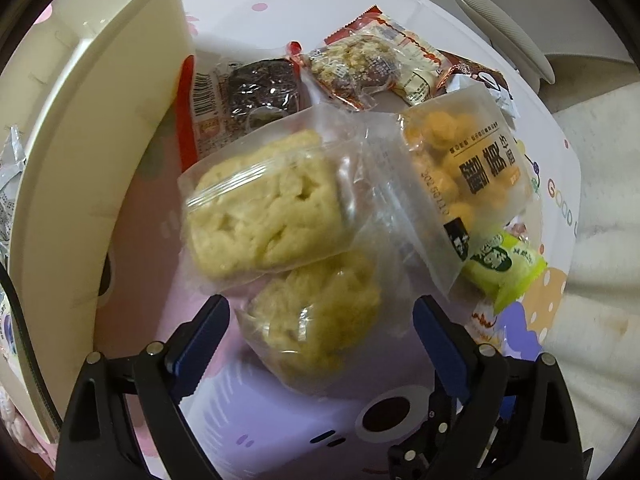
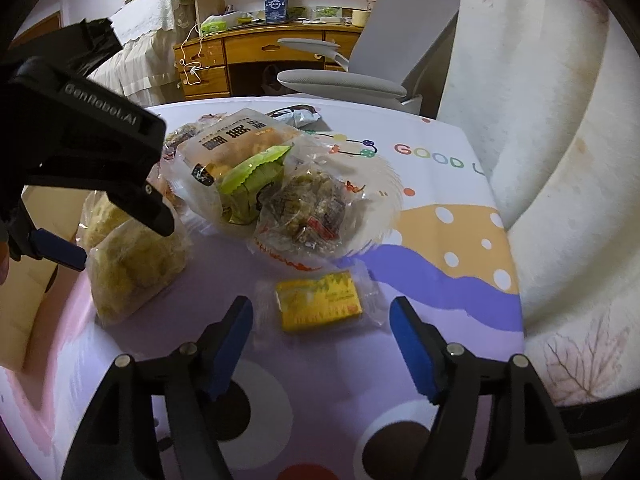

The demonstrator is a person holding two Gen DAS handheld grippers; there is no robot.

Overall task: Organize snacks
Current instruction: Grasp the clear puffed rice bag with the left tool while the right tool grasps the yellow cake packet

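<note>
In the left wrist view my left gripper (image 1: 322, 314) points down, open, with its blue pads on either side of a pale crumbly pastry in clear wrap (image 1: 316, 316); the pads stand apart from it. A second such pastry (image 1: 260, 208) lies just beyond, partly over the first. Further off lie an orange snack bag (image 1: 460, 168), a green packet (image 1: 504, 268), a dark cake packet (image 1: 260, 88) and a nut bar packet (image 1: 352, 68). In the right wrist view my right gripper (image 2: 322, 314) is open over a small yellow packet (image 2: 320, 304) without touching it. The left gripper (image 2: 120, 240) hovers over the pastry (image 2: 132, 276).
A cream bin (image 1: 100, 120) stands left of the pile, with packets partly visible inside. The patterned tablecloth (image 2: 440, 248) ends at the right against a white cushioned seat (image 2: 560, 160). A grey office chair (image 2: 380, 60) and a wooden desk (image 2: 260, 52) stand behind the table.
</note>
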